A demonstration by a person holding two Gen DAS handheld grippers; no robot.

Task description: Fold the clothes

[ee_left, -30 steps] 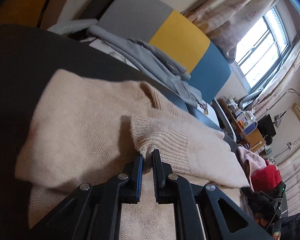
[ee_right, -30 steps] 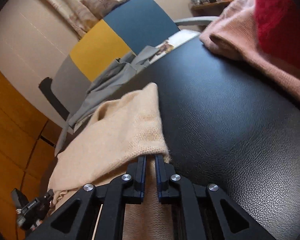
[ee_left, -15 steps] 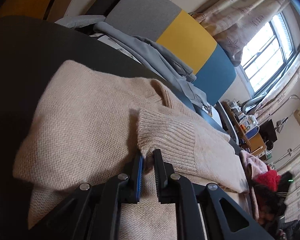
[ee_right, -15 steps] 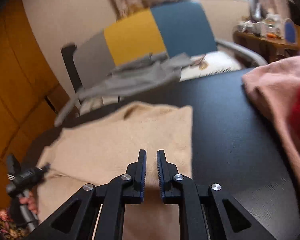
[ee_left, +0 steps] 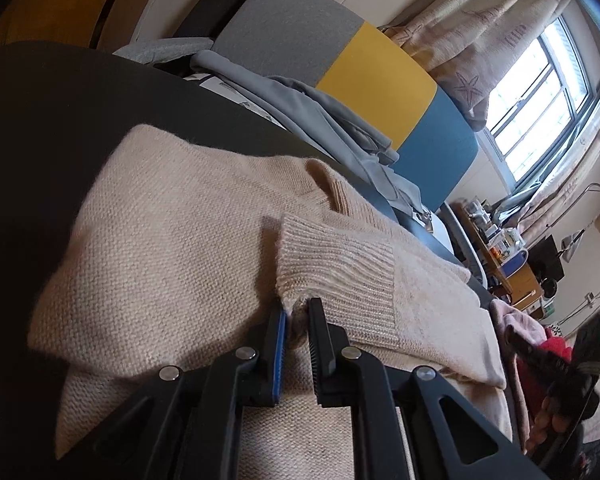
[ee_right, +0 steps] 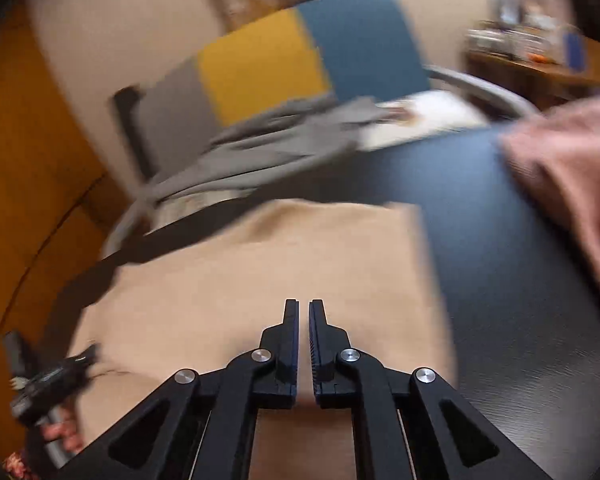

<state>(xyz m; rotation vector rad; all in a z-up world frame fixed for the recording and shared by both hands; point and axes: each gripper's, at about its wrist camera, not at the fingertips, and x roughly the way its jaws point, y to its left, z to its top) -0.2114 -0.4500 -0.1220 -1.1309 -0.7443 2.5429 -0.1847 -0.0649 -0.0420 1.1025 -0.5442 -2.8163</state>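
A beige knit sweater (ee_left: pixel 172 240) lies on the black table (ee_left: pixel 40 120), its sleeves folded over the body. My left gripper (ee_left: pixel 298 308) is shut on the ribbed cuff (ee_left: pixel 332 264) of one sleeve, held just above the sweater's body. In the right wrist view the sweater (ee_right: pixel 260 272) lies flat and blurred. My right gripper (ee_right: pixel 304 308) hovers above it, jaws nearly together with nothing between them. The left gripper (ee_right: pixel 48 384) shows at the lower left there.
A grey, yellow and blue chair (ee_left: pixel 360 68) with grey clothes (ee_left: pixel 320 120) draped on it stands behind the table. Pink and red garments (ee_right: pixel 572 168) lie at the table's right side. A cluttered wooden desk (ee_left: pixel 504 256) stands under the window.
My right gripper let go of the sweater's edge and lifted up and back, swinging left. My left gripper kept the cuff and shifted slightly over the sweater.
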